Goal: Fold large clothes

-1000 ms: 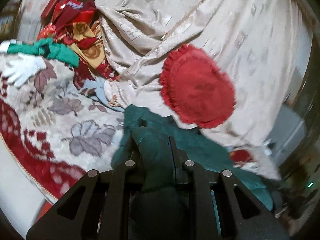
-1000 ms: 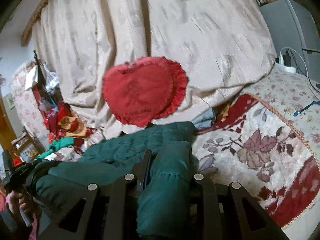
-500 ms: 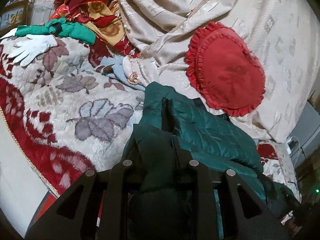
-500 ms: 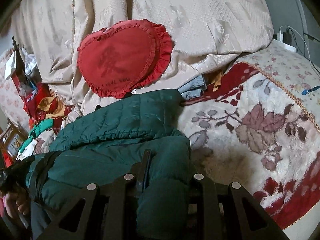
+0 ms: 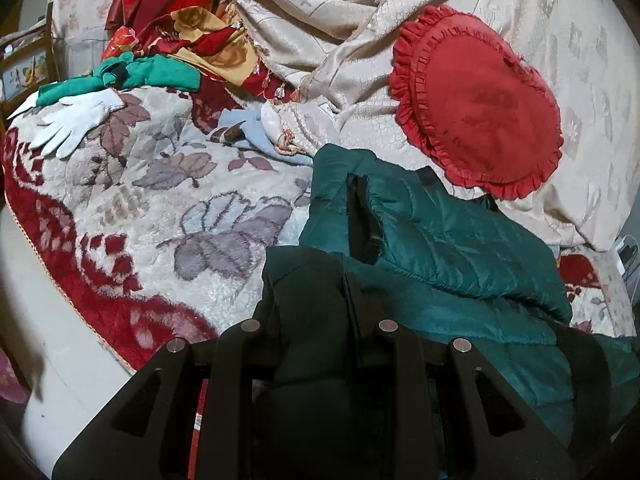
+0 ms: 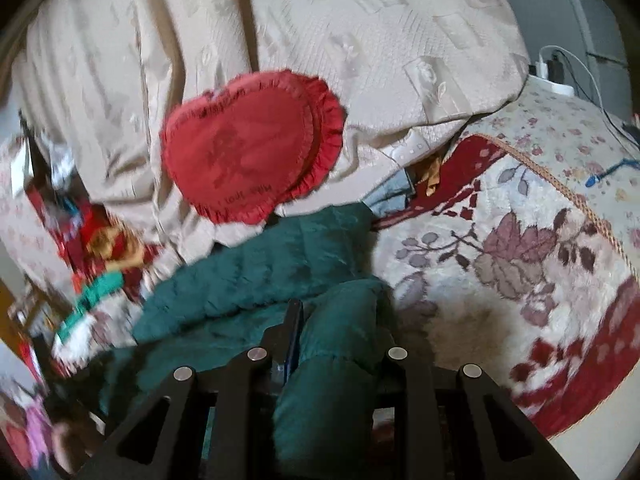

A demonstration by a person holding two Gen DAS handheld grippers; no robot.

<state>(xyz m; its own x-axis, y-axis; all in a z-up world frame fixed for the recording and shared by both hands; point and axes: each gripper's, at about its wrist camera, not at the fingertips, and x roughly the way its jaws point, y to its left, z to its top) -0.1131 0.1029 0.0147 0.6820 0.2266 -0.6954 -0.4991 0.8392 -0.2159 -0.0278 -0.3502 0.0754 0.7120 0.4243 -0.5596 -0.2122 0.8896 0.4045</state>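
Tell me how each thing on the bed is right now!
green jacket: bunched up, lying on the blanket, gripped at both ends
left gripper: shut on the jacket
right gripper: shut on the jacket
heart pillow: leaning on the beige cover
white glove: lying flat

Bare blanket (image 5: 132, 216) left of jacket (image 5: 460, 248); red cushion (image 5: 480, 96) behind.
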